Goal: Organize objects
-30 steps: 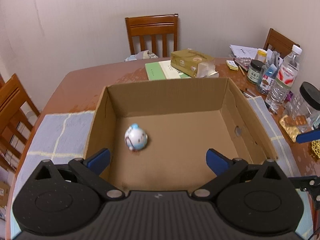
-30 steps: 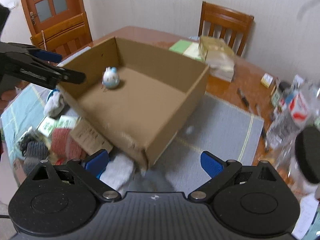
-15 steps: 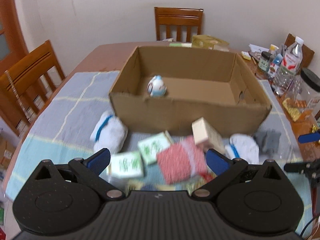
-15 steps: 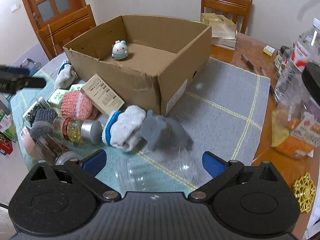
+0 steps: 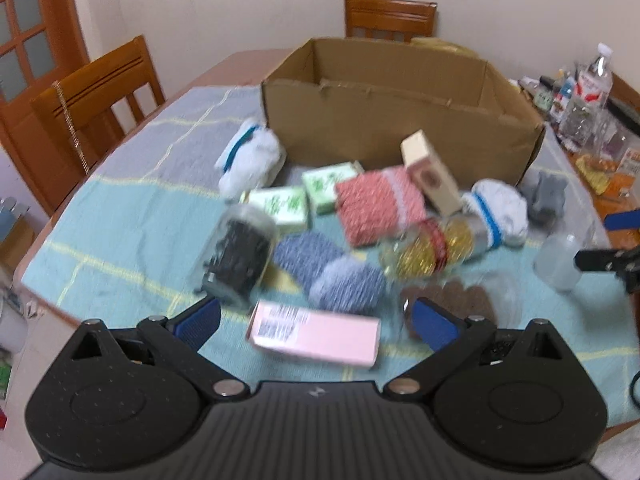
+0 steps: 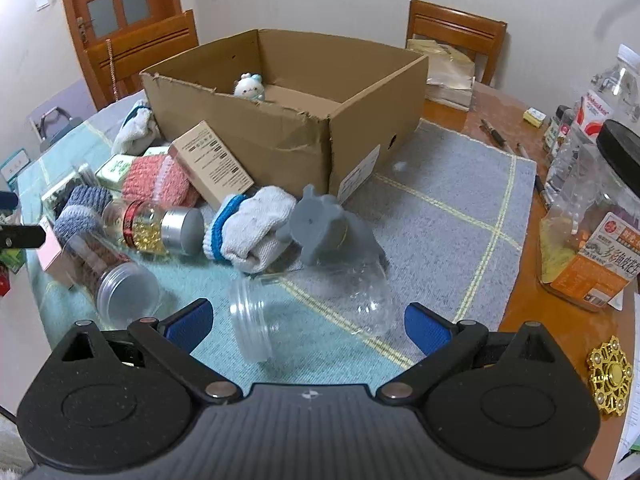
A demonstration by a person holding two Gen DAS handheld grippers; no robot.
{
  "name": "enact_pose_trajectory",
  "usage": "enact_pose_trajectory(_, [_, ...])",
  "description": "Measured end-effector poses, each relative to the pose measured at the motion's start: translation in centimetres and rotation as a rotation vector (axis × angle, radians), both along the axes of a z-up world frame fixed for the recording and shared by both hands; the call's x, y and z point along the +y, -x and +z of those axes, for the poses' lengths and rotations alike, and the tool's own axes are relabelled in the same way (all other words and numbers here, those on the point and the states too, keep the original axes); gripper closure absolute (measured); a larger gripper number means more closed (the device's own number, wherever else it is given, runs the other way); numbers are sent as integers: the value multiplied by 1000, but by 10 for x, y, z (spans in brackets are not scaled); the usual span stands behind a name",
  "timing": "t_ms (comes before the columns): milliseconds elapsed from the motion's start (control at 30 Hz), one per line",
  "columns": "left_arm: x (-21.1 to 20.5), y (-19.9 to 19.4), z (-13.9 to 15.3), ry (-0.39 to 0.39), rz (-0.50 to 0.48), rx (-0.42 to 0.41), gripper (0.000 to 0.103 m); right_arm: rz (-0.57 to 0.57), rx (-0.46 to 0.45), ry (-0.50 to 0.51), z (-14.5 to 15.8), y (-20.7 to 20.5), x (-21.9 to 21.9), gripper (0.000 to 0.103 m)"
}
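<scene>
A cardboard box [image 6: 248,148] stands on the mat with a small white-and-blue toy [image 6: 249,87] inside. In front of it lies a pile: a red knit piece [image 5: 380,204], a blue knit piece [image 5: 332,272], green packets [image 5: 280,202], a pink box [image 5: 316,334], a dark-filled jar [image 5: 238,256], a gold-bead jar [image 6: 154,228], a white sock [image 6: 256,224], a grey toy [image 6: 324,224] and a clear empty jar [image 6: 308,312]. My left gripper [image 5: 316,320] is open above the pink box. My right gripper [image 6: 308,322] is open, with the clear jar lying between its fingers, untouched.
Wooden chairs [image 5: 100,92] [image 6: 456,36] stand around the table. At the right edge are water bottles [image 5: 592,84], a black-lidded jar [image 6: 600,184], an orange packet [image 6: 592,264], pens [image 6: 496,136] and a gold ornament [image 6: 610,380]. A beige carton [image 6: 212,164] leans on the box.
Both grippers pulled back from over the box and sank toward the pile in front of it. The left view now shows the pink box close, the right one the clear jar.
</scene>
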State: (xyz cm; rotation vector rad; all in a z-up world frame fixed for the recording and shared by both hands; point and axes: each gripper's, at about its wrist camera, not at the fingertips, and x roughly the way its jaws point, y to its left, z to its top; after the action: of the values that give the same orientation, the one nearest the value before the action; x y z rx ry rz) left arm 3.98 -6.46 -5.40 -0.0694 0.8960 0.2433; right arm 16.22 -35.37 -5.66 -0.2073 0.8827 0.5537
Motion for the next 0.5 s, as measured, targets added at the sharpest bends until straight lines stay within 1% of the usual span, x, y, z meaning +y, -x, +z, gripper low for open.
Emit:
enact_pose_trajectory(67, [2,6,-7,11,20,7,1,2,0,6,0,0,-1,0])
enact_pose_trajectory(167, [2,11,-15,25,16,2,1,1,3,11,-1,0,-4,0])
enact_pose_trajectory(500, [5,3,-39,8,-10,1,1,29,7,28,0,-1,-1,0])
